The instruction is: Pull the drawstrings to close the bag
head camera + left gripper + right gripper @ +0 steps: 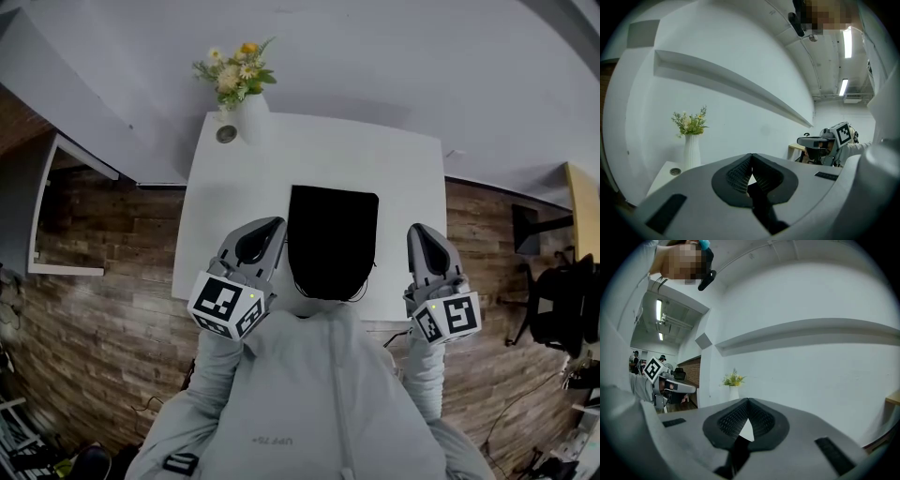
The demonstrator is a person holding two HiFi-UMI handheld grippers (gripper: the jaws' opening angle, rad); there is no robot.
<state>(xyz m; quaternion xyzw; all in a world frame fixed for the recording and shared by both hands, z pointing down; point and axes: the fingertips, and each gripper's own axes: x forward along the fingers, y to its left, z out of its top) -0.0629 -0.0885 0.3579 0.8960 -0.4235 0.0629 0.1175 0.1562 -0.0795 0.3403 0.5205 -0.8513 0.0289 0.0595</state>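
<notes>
The left claw (276, 225) and right claw (418, 231) were held flanking the near end of the black bag (330, 239), presumably for an outward pull. Both were fully closed; no drawstring could be made out between them. The bag was laid flat on the white surface (225, 211), with a flower vase (251, 120) at its far corner and wood floor (103, 309) around it.

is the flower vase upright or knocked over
Upright: the white vase stands on its base at the table corner, flowers rising straight above it.

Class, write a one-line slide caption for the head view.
Both shut, the left gripper and right gripper flank a black bag on a white table, flower vase beyond.
</notes>
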